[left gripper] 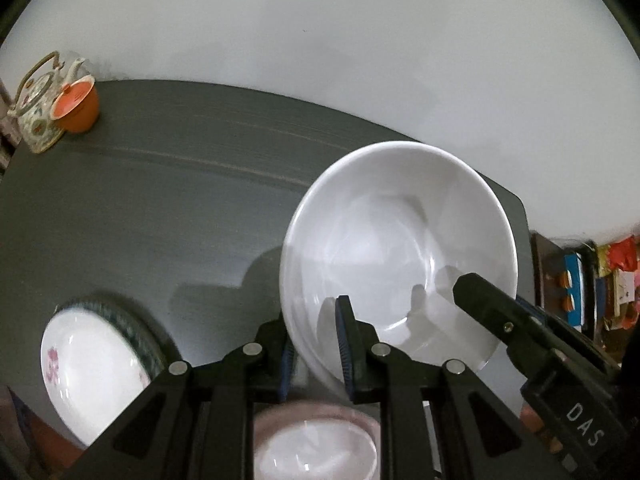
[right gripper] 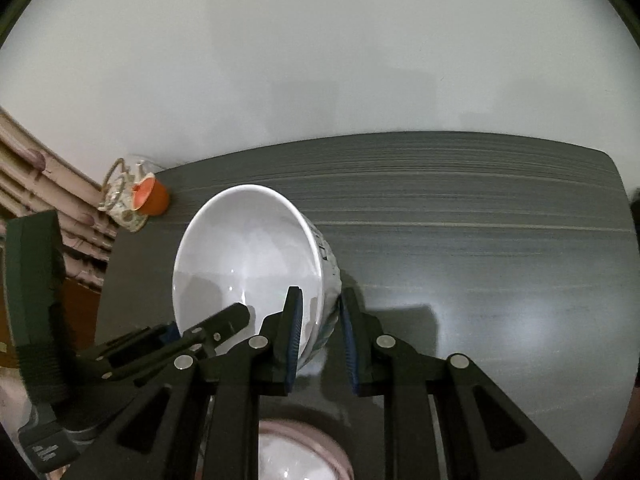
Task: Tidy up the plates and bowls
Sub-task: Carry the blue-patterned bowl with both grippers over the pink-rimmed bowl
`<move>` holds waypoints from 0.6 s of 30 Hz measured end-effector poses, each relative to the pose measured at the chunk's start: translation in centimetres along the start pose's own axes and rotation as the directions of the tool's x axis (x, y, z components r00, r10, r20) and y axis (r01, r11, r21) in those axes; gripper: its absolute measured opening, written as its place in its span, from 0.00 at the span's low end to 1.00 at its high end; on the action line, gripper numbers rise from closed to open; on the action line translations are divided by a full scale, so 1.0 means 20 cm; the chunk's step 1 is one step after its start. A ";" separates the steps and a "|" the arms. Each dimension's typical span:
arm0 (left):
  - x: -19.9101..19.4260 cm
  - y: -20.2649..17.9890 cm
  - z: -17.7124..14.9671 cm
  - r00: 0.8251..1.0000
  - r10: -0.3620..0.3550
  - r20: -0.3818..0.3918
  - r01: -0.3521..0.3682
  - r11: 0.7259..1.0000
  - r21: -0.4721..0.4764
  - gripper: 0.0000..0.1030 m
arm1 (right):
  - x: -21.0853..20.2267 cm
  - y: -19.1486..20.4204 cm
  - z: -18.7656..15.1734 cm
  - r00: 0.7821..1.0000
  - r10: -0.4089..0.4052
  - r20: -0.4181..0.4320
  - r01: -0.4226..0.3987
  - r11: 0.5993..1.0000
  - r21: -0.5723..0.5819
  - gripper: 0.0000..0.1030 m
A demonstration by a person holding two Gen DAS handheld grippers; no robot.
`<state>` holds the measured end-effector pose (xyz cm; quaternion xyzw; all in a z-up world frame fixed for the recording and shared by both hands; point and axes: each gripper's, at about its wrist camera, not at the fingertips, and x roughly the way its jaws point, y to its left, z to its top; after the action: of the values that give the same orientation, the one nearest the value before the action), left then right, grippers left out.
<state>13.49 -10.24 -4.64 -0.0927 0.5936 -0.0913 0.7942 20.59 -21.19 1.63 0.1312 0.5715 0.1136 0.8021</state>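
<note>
A large white bowl (left gripper: pixel 400 248) is held tilted above the dark grey table (left gripper: pixel 160 208). My left gripper (left gripper: pixel 316 352) is shut on its near-left rim. My right gripper (right gripper: pixel 320 344) is shut on the opposite rim of the same bowl (right gripper: pixel 248 256), which has a green pattern outside. One finger of the right gripper shows inside the bowl in the left wrist view (left gripper: pixel 492 304). A pink-rimmed bowl (left gripper: pixel 316 444) sits directly below, blurred; it also shows in the right wrist view (right gripper: pixel 300 452). A flowered white plate stacked on a green-rimmed plate (left gripper: pixel 92 364) lies at lower left.
A patterned teapot (left gripper: pixel 38 108) and an orange cup (left gripper: pixel 78 106) stand at the table's far left corner; both show in the right wrist view, the cup (right gripper: pixel 152 196) in front. A plain white wall rises behind. Colourful clutter (left gripper: pixel 600 280) lies beyond the table's right edge.
</note>
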 end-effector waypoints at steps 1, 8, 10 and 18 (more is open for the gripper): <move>-0.02 0.00 -0.03 1.000 -0.002 0.000 0.002 1.000 0.005 0.19 | -0.03 0.01 -0.03 1.000 -0.003 0.002 0.003 1.000 -0.001 0.18; -0.18 0.00 -0.23 1.000 -0.002 -0.008 0.003 0.999 0.034 0.19 | -0.17 0.08 -0.23 1.000 -0.026 0.016 0.026 1.000 -0.008 0.18; -0.23 0.03 -0.31 1.000 -0.007 -0.006 0.008 0.999 0.038 0.19 | -0.19 0.09 -0.28 1.000 -0.017 0.009 0.017 1.000 0.006 0.18; -0.31 0.05 -0.48 1.000 -0.002 -0.010 0.003 0.998 0.059 0.19 | -0.30 0.13 -0.48 1.000 0.004 0.016 -0.004 0.999 0.036 0.18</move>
<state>2.55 -8.00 -1.93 -0.0694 0.5946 -0.1103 0.7934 9.46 -19.99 4.74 0.1476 0.5666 0.1038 0.8040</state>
